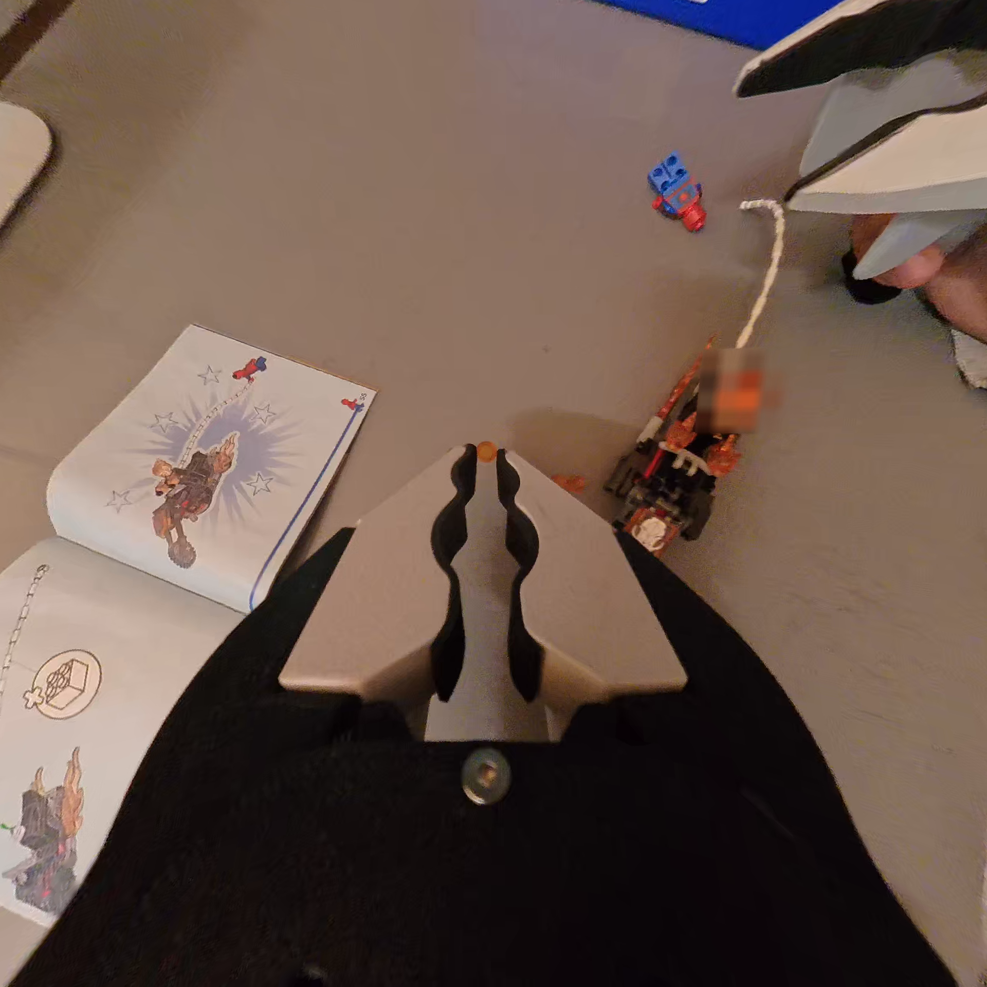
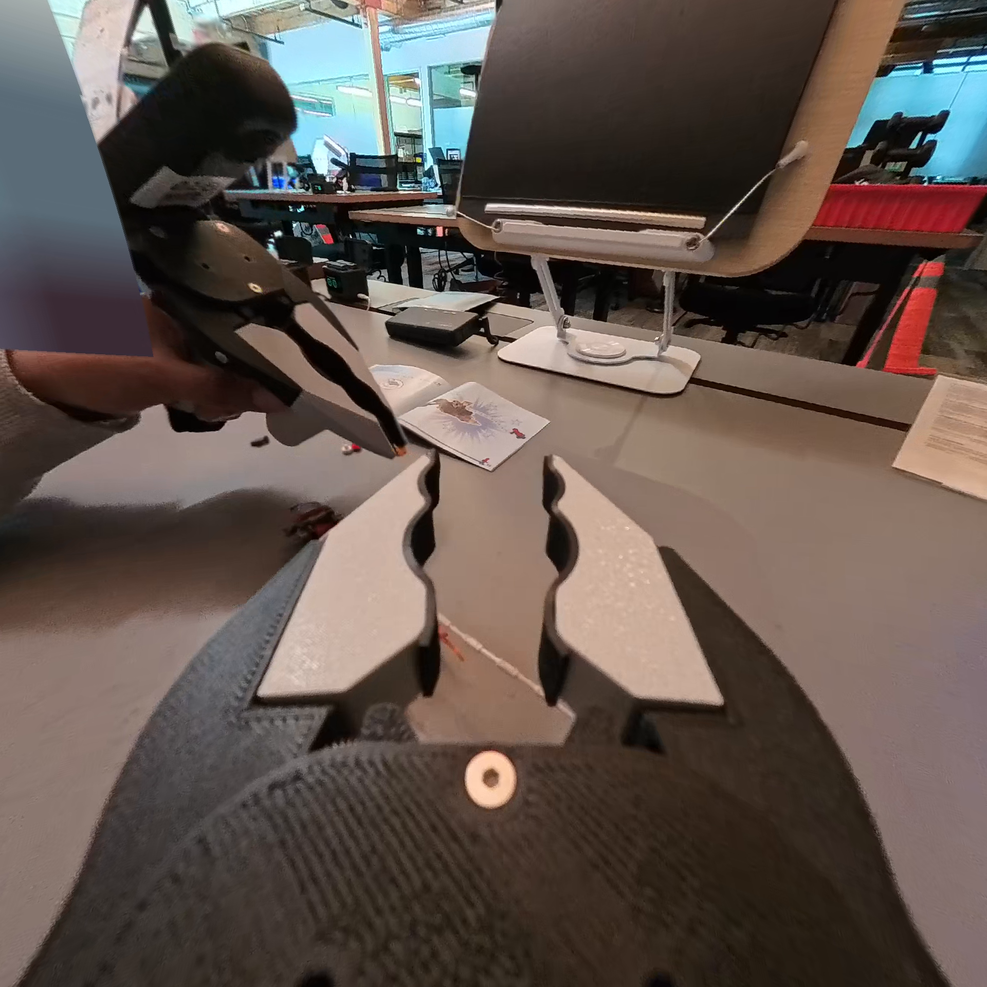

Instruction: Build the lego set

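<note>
My left gripper point(image 1: 485, 453) is shut on a small round orange piece point(image 1: 485, 451) at its very tips, above the grey table. It also shows in the right wrist view point(image 2: 398, 447) with the orange piece at its tip. A black, red and orange lego vehicle point(image 1: 667, 480) lies just right of it, with a white chain point(image 1: 765, 267) running from it toward my right gripper point(image 1: 764, 144). My right gripper point(image 2: 491, 462) is open and empty; the chain point(image 2: 496, 662) lies below it. A blue and red minifigure point(image 1: 677, 189) lies farther off.
An open instruction booklet point(image 1: 203, 470) lies to the left and also shows in the right wrist view point(image 2: 470, 422). A loose orange piece point(image 1: 569, 482) lies beside the vehicle. A screen on a white stand point(image 2: 598, 352), a black box point(image 2: 432, 323) and a paper sheet point(image 2: 950, 432) are at the back. Spacing between my two grippers at the tips: around 12 cm.
</note>
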The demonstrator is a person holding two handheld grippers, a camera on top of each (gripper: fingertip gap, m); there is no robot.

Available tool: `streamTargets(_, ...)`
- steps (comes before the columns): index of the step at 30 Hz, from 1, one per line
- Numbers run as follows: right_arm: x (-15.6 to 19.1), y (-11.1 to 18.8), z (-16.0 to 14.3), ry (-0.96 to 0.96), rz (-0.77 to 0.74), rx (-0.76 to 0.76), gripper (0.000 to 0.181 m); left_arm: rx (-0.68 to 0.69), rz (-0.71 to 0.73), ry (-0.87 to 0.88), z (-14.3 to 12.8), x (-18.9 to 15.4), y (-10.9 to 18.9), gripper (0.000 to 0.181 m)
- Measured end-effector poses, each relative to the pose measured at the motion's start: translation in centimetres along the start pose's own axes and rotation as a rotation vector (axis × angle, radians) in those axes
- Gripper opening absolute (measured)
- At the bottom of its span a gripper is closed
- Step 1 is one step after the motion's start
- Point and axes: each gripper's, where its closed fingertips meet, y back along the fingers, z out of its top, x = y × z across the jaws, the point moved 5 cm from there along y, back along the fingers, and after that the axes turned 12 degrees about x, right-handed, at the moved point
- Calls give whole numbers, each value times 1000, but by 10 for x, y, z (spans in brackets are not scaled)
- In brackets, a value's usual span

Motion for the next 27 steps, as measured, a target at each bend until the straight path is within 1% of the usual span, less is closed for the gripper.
streamTargets(2, 5, 4, 0, 11, -16, 4, 39, -36, 20, -2, -4, -5, 5, 6)
streamTargets(5, 26, 7, -7, 20, -3, 58, 42, -128, 14, 37, -18, -10, 9, 6)
streamTargets(6, 34, 7, -9, 41, 2, 81, 42, -162, -5, 57, -22, -13, 13, 6)
streamTargets(9, 45, 5, -5, 171, -45, 121, 46, -314, -67, 98, -27, -28, 37, 5)
streamTargets(11, 51, 3, -1, 228, -52, 133, 46, -360, -92, 83, -31, -39, 47, 5)
streamTargets(13, 65, 1, 0, 247, 37, 148, 46, -318, -102, 61, -40, -50, 43, 5)
streamTargets(15, 87, -2, -5, 262, 194, 204, 46, -240, -116, 47, -51, -62, 33, 5)
streamTargets(17, 106, -2, -11, 309, 293, 260, 46, -159, -176, 37, -63, -79, 24, 5)
streamTargets(19, 118, -3, -19, 402, 314, 307, 41, -89, -226, 24, -74, -95, 17, 5)
streamTargets(21, 126, -4, -29, 485, 329, 353, 35, -51, -224, -4, -79, -104, 12, 5)
streamTargets(22, 129, -4, -34, 516, 345, 368, 30, -54, -234, -19, -78, -107, 13, 5)
streamTargets(24, 132, -4, -42, 573, 361, 367, 23, -89, -299, -11, -73, -111, 18, 5)
streamTargets(27, 137, -2, -45, 671, 363, 303, 20, -163, -468, 59, -68, -113, 27, 5)
